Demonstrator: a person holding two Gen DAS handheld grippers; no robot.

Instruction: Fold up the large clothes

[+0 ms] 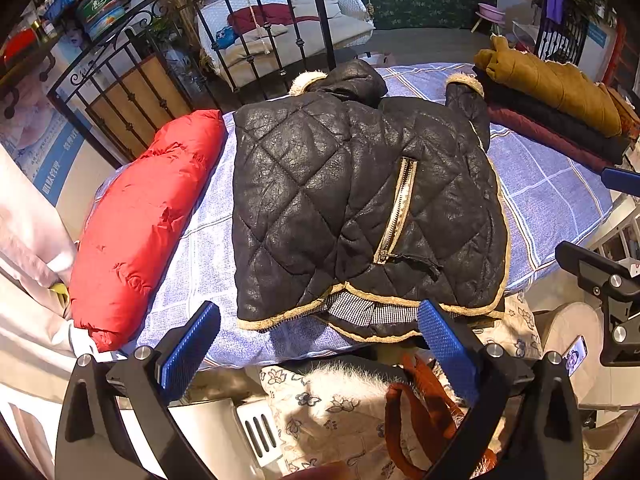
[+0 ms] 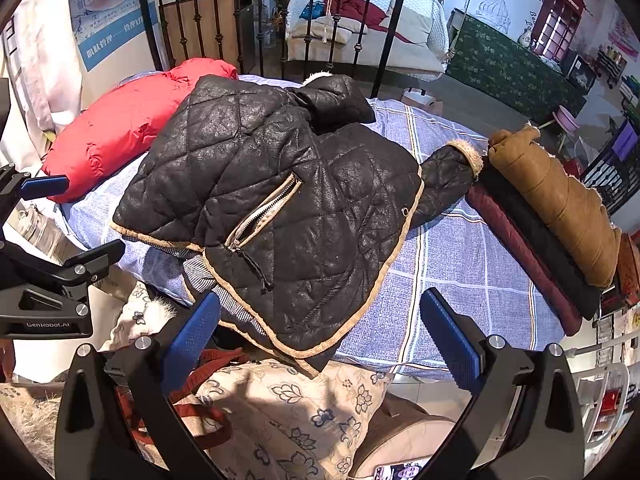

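Folding is partly done: with both the left gripper and right gripper released and empty, grasp the black quilted jacket at centre frame by its protruding sleeve and fold it inward.

Checked blue bed bears black jacket — red jacket, folded stack.

A black quilted jacket lies on the blue checked bed, red jacket beside it; left gripper jaws spread wide.
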